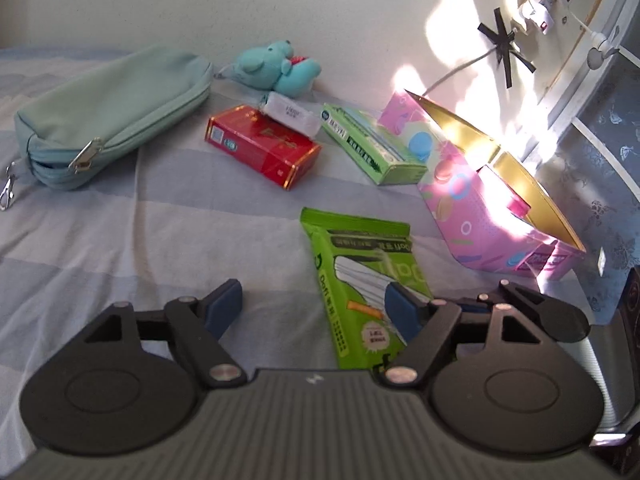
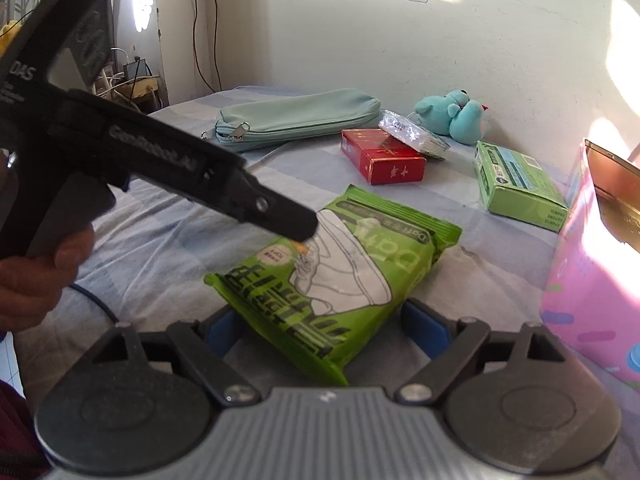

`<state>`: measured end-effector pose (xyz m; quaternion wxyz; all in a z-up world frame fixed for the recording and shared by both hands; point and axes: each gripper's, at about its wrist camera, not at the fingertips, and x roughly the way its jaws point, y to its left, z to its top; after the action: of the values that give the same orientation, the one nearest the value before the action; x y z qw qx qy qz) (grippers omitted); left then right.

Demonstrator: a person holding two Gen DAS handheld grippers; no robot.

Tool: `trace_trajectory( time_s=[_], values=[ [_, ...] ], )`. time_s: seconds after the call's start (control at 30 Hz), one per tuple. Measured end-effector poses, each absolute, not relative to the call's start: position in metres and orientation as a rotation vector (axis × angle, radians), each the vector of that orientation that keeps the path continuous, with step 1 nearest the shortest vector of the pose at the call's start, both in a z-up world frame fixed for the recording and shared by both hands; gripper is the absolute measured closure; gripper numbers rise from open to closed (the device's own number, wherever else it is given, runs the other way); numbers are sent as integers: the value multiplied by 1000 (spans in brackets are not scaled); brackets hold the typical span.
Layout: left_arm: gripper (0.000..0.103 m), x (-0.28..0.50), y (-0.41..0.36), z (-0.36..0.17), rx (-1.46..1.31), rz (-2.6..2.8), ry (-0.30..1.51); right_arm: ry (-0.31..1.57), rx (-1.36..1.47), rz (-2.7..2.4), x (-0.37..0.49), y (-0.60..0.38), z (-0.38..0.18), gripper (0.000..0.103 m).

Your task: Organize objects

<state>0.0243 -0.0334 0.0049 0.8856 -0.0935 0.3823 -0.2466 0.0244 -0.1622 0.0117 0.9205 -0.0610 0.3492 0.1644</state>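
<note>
With both jaws wide and empty, right hand-held gripper (image 2: 324,334) straddling near end of green wet-wipes pack (image 2: 340,276) flat on bed (image 2: 160,248), long axis running away rightward; left hand-held gripper (image 1: 314,308) beside it.

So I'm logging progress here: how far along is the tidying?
Barely started. The pink box stands open, contents unclear. The right hand-held gripper is open around the green wipes pack, not yet gripping. Red box, green box, pouch and plush remain.
</note>
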Motion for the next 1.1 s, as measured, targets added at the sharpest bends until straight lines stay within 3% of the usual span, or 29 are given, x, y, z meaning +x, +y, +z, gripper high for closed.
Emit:
trace_trajectory(
  time_s=[0.03, 0.07, 0.1, 0.43, 0.57, 0.77, 0.97, 1.1],
  values=[
    [26, 24, -40, 5, -164, -509, 786, 704, -130, 342, 25, -161, 12, 34],
    [39, 24, -46, 6, -152, -545, 794, 689, -125, 354, 25, -159, 13, 37],
    [41, 25, -50, 8, -179, -594, 815, 682, -121, 361, 26, -158, 13, 41],
    [40, 44, -129, 95, -42, -720, 539, 377, -186, 135, 19, -206, 68, 40],
    [39, 69, -201, 90, 43, -804, 510, 445, -120, 13, 39, -267, 70, 39],
    [37, 111, -266, 57, 101, -737, 608, 533, 46, -133, 71, -338, 58, 34],
    [37, 88, -244, 70, 68, -727, 565, 401, 154, -130, 37, -347, 61, 32],
    [35, 59, -194, 76, 3, -722, 523, 336, 162, -64, 14, -329, 64, 36]
  ],
)
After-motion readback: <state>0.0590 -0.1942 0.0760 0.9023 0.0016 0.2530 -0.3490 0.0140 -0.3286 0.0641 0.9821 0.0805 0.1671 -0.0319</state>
